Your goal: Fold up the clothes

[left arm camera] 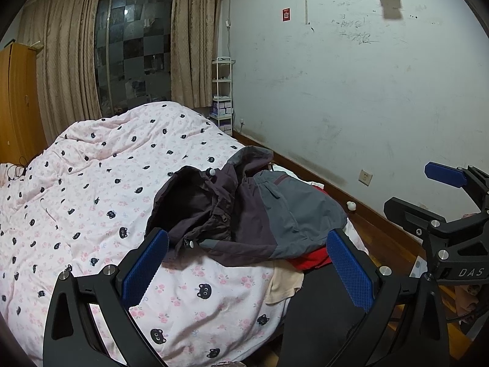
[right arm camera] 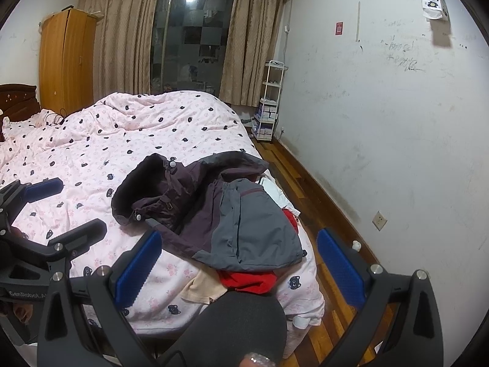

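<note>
A crumpled purple-and-grey hooded jacket [left arm camera: 244,211] lies on the bed [left arm camera: 101,183], at about 12 o'clock from both grippers, over a red garment [right arm camera: 247,281] and a beige cloth [right arm camera: 203,289] near the bed's edge. The left gripper [left arm camera: 248,270] hovers just short of it, jaws wide and holding nothing. The right gripper [right arm camera: 241,275], at the left one's 3 o'clock, likewise has wide, empty jaws.

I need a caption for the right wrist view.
Open right gripper facing a crumpled purple-grey jacket on the bed.
</note>
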The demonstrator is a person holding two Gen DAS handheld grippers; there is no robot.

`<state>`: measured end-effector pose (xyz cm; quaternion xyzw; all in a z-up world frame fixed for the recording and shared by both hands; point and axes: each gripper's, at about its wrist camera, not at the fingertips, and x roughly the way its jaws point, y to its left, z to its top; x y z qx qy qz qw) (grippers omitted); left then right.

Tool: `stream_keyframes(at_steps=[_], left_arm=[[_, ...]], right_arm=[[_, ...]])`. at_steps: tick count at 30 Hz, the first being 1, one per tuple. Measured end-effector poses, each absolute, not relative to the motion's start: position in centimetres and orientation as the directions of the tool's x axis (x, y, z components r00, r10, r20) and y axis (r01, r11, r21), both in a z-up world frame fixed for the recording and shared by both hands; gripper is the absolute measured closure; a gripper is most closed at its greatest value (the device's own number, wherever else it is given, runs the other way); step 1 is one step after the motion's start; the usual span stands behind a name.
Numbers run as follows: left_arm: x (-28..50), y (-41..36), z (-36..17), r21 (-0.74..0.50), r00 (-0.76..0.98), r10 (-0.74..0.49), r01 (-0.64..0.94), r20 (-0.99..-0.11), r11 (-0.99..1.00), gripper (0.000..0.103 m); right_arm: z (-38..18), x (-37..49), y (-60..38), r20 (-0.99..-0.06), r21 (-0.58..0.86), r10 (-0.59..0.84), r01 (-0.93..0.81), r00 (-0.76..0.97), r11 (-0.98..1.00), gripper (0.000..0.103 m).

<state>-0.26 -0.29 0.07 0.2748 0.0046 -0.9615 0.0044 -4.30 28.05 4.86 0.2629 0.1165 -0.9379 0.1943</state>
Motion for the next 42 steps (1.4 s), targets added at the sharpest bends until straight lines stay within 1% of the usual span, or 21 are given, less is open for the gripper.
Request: stream_keyframes(at_steps=[42], left_arm=[[-4.3,-1.5,-2.1,-0.035,-0.817,-0.009,0.035,-0.576,-0.999,0.001]], right_arm=[[1.8,-9.5,27.1,-0.602,-0.060,-0.329,0.452,-0.727,-0.890,0.000]])
